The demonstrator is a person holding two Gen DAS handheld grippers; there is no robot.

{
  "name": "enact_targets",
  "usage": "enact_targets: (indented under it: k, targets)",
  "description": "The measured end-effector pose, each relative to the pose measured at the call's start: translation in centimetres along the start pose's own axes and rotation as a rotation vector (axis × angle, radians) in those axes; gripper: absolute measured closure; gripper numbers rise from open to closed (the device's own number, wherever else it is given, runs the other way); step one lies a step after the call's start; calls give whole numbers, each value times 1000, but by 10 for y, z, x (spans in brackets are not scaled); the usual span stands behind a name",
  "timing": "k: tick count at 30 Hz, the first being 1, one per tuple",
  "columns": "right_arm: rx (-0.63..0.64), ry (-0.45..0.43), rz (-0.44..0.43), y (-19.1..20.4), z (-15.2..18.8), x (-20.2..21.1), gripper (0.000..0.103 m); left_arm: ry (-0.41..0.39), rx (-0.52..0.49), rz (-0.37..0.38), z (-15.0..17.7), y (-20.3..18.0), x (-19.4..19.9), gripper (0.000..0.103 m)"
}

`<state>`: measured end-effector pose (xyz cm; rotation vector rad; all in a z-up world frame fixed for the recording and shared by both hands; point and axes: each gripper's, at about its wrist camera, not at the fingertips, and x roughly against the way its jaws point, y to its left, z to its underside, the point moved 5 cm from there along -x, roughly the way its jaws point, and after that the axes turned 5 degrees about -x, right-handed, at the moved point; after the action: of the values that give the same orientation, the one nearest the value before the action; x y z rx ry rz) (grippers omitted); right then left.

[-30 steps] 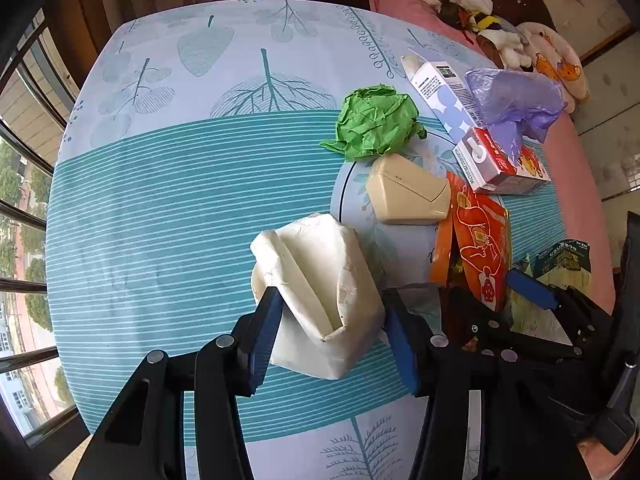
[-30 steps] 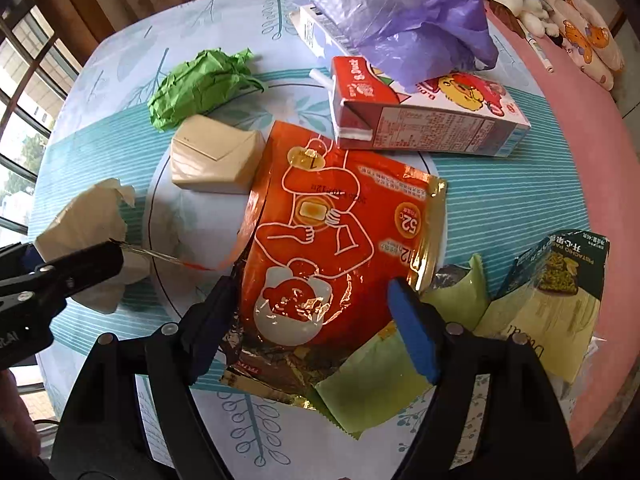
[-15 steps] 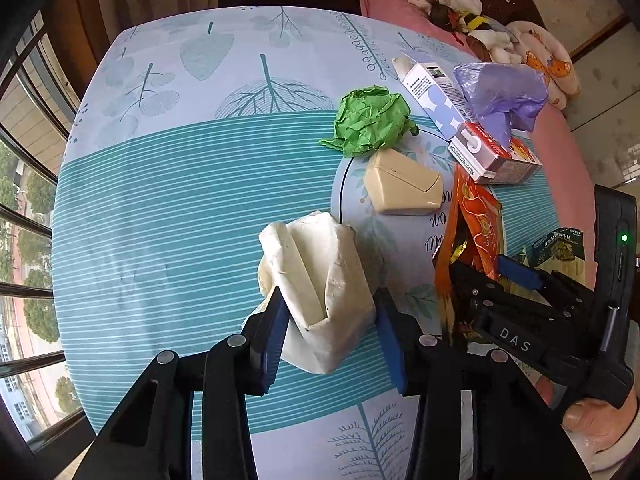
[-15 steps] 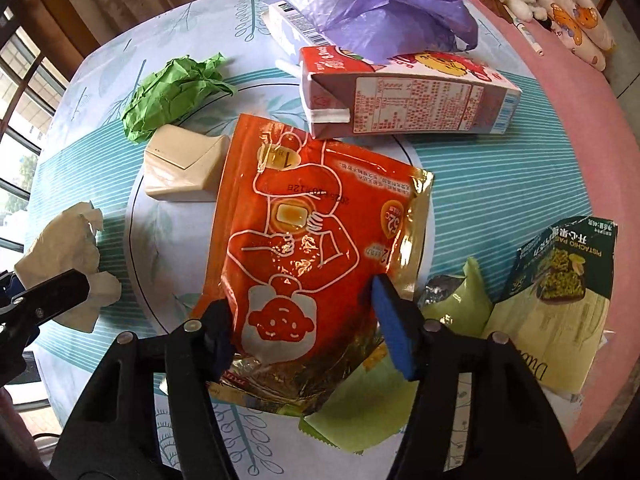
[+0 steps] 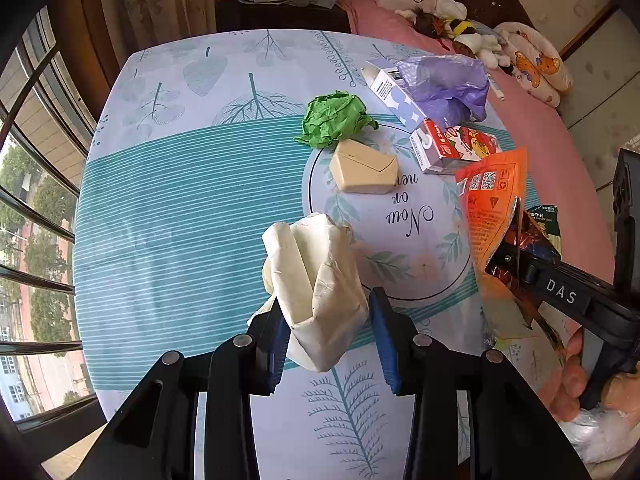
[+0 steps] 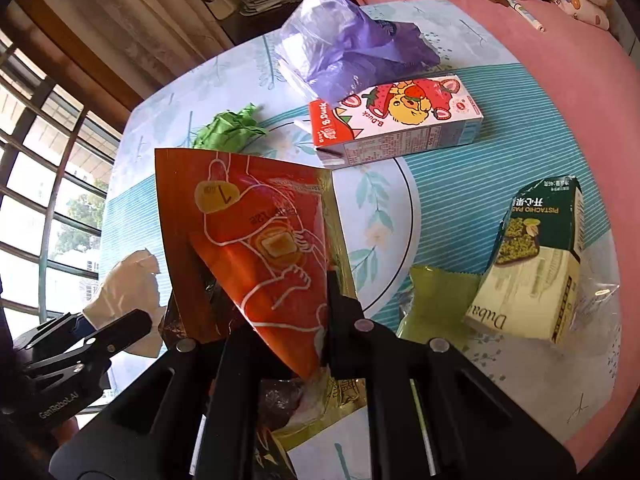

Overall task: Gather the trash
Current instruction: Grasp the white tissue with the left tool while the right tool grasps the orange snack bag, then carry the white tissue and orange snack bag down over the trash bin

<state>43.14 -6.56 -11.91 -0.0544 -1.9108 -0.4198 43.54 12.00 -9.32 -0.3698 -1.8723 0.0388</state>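
**Both grippers closed on litter above a patterned table**

The left gripper [image 5: 328, 332] has its blue-padded jaws pinching a crumpled white paper bag [image 5: 316, 280], which stands up between the pads over the striped teal band of the tablecloth [image 5: 180, 208]. To its right, the right gripper [image 6: 264, 312] has its jaws pressed on an orange snack packet [image 6: 256, 248], the foil tilted up off the table with its printed face to the camera. A hand [image 5: 576, 376] wraps that gripper's handle at the edge of the left wrist view.

Just beyond the packet, on the table's right side, a pale green wrapper [image 6: 436, 300] lies touching a pistachio pastry box [image 6: 536, 256]. Near the middle of the printed circle sits a folded beige carton [image 5: 364, 168], apart from both grippers. Behind it, just beside it, rests a ball of crumpled green paper [image 5: 334, 120].

Farther back lies a red-and-white milk carton [image 6: 396, 124] on its side. A purple plastic bag [image 6: 344, 44] slumps over a blue-and-white box [image 5: 390, 94] next to it. Past the table's far edge, stuffed toys [image 5: 460, 32] lie on a pink bedspread [image 5: 532, 128].
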Motion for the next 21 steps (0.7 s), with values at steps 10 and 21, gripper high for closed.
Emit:
enact_targets:
  k: [10,21]
  targets:
    - [102,-22,-173,-21,62,105,95,-135,-19,-77,57,-71,72,65]
    - [205,-11,-281,-88,163,194,95,-224,58,-161,166,-158,123,65]
